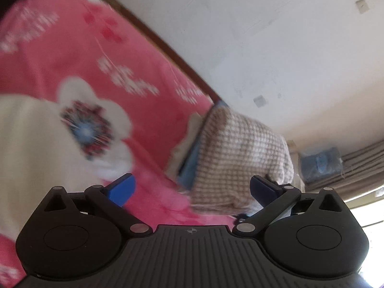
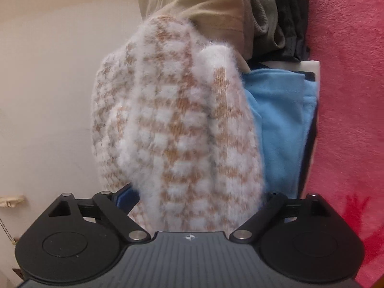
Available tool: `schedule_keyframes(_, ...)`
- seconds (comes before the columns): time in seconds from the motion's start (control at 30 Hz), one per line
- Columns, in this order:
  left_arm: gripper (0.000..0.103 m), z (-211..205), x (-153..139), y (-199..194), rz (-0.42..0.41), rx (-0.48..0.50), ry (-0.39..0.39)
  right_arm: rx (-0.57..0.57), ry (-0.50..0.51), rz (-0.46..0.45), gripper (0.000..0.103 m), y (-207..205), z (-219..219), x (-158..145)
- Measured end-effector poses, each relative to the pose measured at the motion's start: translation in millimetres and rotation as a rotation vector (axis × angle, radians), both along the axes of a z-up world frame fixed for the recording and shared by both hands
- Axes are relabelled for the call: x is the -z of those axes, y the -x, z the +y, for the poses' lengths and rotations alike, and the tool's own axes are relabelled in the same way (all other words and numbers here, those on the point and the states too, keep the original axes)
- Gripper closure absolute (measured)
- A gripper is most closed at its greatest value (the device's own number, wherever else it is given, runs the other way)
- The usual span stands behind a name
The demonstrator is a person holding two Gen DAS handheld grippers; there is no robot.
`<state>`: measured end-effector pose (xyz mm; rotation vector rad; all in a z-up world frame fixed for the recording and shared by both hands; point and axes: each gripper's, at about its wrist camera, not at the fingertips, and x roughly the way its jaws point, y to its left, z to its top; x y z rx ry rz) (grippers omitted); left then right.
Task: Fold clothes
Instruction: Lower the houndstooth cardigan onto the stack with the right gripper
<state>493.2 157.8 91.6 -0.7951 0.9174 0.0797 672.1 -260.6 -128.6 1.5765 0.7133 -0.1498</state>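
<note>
Where folded at frame centre, fuzzy white-and-tan checked sweater point(image 2: 177, 124); no legible writing. Right gripper point(image 2: 192, 199) spread wide around it, left gripper point(image 1: 192, 189) released, empty.

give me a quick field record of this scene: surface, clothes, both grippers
surface: pink floral blanket
stack: fuzzy checked sweater on top, blue garment under it, tan garment and dark garment beyond
other cloth: cream fabric at the left of the left wrist view, blurred
left gripper: open, nothing between its fingers
right gripper: jaws wide, sweater lies between them; right fingertip hidden, pad contact unclear
backdrop: pale wall
</note>
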Motion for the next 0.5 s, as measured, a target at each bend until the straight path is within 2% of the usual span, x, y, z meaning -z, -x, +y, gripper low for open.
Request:
schedule_keyframes(0.07,0.000,20.9,-5.8,25.0,0.007,-0.040,-0.018,-0.048,0.035,0.027,0.012,-0.9,-0.6,-6.5)
schedule_keyframes(0.17,0.000,48.5,-3.0,53.1,0.042,-0.080,0.025,-0.144,0.118,0.070,0.011,-10.4,-1.5,-18.2)
schedule_keyframes(0.23,0.000,62.0,3.3,62.0,0.068,-0.081,0.036,-0.192,0.139,0.126,0.011,-18.7,-5.8,-27.6)
schedule_keyframes(0.33,0.000,80.1,1.9,63.3,0.089,-0.070,0.008,-0.244,0.150,0.230,0.006,-25.7,-11.9,-43.1)
schedule_keyframes(0.5,0.000,112.7,-17.1,61.5,0.019,-0.070,0.027,-0.372,0.307,0.330,0.005,-20.0,-2.2,-81.7)
